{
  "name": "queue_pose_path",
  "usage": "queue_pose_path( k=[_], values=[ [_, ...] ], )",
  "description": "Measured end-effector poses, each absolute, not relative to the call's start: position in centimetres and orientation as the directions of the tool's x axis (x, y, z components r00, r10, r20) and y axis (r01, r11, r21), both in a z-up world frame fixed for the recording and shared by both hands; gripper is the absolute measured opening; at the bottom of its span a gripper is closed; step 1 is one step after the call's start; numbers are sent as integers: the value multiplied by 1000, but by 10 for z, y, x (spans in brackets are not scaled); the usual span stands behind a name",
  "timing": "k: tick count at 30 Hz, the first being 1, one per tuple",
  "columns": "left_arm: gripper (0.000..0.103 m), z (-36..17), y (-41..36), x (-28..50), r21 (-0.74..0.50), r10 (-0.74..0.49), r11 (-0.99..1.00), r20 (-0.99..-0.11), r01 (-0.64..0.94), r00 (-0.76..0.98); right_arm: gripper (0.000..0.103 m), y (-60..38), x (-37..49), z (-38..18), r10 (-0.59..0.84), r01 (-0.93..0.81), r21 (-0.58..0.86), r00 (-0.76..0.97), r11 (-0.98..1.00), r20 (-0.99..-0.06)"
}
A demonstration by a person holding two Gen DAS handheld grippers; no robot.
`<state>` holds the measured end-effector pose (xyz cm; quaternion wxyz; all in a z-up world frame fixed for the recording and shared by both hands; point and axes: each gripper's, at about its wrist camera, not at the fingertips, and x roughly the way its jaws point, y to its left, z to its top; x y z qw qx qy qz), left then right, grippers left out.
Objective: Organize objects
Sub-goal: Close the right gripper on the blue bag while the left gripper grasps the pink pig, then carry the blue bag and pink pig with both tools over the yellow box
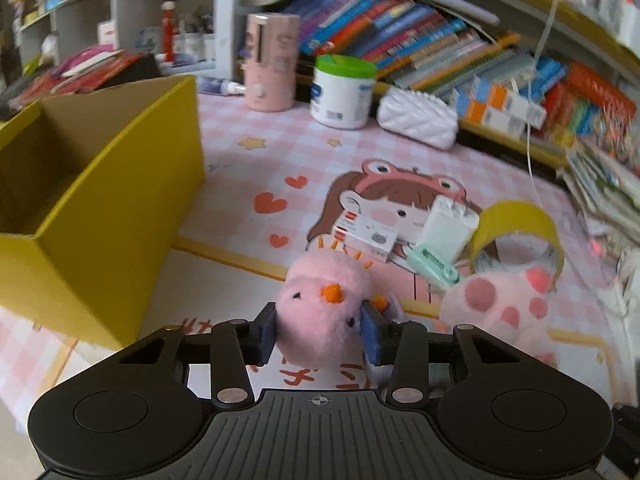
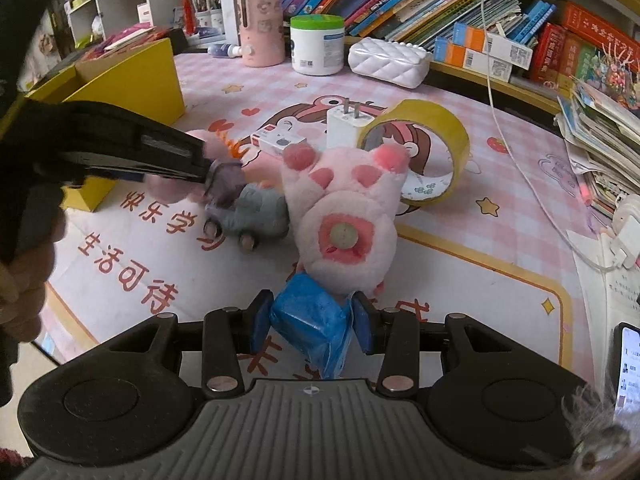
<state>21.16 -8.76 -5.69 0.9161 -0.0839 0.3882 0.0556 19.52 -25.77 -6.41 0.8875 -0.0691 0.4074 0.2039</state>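
We see soft, even daylight on the worktop (image 1: 248,168), with only faint shadows beside the yellow box (image 1: 120,216). Both fisheye views bow the bookshelf (image 2: 400,4) behind that box into curves. The left wrist view is smeared by motion blur, worst toward its edges; the right is sharper.

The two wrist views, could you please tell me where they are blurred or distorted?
Left wrist view: the books along the top are smeared and the shelf bows from fisheye; the pink chick plush in the left tool is soft. Right wrist view: sharper overall; the left tool crossing it is blurred, and the blue packet in the right tool is clear.
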Motion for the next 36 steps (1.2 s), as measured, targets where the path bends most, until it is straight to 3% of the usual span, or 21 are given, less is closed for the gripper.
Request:
queue_pose_path(
  k=[17, 36],
  values=[
    [40, -31, -61, 159, -127, 119, 953, -674, -273, 729, 39, -238, 192, -61, 364, -464, 81, 562, 882, -742],
    [41, -19, -22, 100, -198, -5, 969, -617, -149, 787, 38, -198, 137, -34, 277, -378, 9, 662, 926, -696]
  ],
)
